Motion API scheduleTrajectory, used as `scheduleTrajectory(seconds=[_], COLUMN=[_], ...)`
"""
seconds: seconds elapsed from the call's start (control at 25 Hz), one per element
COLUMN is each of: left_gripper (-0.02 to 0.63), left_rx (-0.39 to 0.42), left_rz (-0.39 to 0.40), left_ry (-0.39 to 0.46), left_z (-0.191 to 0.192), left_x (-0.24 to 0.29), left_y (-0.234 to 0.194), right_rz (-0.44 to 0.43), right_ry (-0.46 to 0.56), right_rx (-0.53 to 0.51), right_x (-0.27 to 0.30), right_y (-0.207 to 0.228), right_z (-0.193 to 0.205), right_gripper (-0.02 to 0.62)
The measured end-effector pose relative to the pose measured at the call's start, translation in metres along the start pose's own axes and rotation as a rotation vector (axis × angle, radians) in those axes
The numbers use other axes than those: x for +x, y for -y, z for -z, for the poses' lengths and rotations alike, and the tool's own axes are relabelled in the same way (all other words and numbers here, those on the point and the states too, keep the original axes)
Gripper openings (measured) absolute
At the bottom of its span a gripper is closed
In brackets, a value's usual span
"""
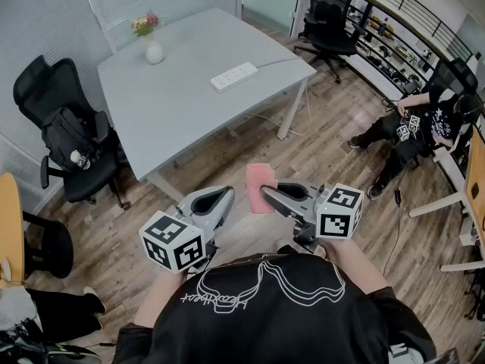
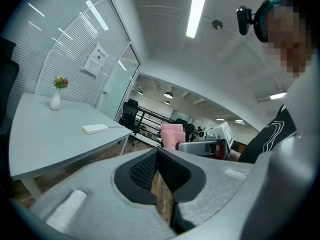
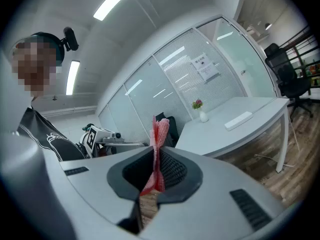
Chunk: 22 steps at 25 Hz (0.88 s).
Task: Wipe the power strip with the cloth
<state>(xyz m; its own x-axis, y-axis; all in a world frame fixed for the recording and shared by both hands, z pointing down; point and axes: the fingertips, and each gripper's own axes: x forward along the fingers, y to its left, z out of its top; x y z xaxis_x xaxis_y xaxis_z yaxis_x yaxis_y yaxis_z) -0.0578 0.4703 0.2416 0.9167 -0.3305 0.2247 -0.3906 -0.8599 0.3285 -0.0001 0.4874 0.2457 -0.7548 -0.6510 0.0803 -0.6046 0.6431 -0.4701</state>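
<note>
The white power strip (image 1: 233, 76) lies near the right edge of the grey table (image 1: 174, 105), well ahead of both grippers; it also shows as the strip (image 2: 95, 129) and the strip (image 3: 238, 120). My right gripper (image 1: 265, 191) is held at waist height over the wooden floor, shut on a pink cloth (image 1: 259, 182) that sticks out past its tip. In the right gripper view the cloth (image 3: 160, 131) stands pinched between the jaws of that gripper (image 3: 155, 151). My left gripper (image 1: 225, 193) is beside it, its jaws (image 2: 157, 151) closed together with nothing in them.
A white vase with flowers (image 1: 154, 48) stands at the table's far side. A black chair with a bag (image 1: 68, 135) is to the table's left, another chair (image 1: 330, 17) behind it. A person (image 1: 424, 123) sits on the floor at the right.
</note>
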Motion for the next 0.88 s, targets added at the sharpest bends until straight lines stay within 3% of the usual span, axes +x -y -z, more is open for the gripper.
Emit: scheduleTrajectory(seconds=[0.28,0.6,0.88], left_gripper=[0.014,0.012,0.014], left_rx=[-0.003,-0.004,-0.025], left_rz=[-0.003,-0.014,-0.05], left_ry=[0.0,0.006,0.021], left_z=[-0.002,0.0,-0.003], left_x=[-0.004,-0.018,-0.015], left_y=[-0.001,-0.004,-0.019], right_rz=[0.012,0.055,0.136], right_ry=[-0.015,0.058,0.022], right_rx=[-0.001,0.028,-0.014], right_x=[0.002,0.004,0.004], right_y=[-0.002,-0.003,0.003], right_z=[0.002,-0.011,-0.009], right_gripper=[0.034,0.035,0.034])
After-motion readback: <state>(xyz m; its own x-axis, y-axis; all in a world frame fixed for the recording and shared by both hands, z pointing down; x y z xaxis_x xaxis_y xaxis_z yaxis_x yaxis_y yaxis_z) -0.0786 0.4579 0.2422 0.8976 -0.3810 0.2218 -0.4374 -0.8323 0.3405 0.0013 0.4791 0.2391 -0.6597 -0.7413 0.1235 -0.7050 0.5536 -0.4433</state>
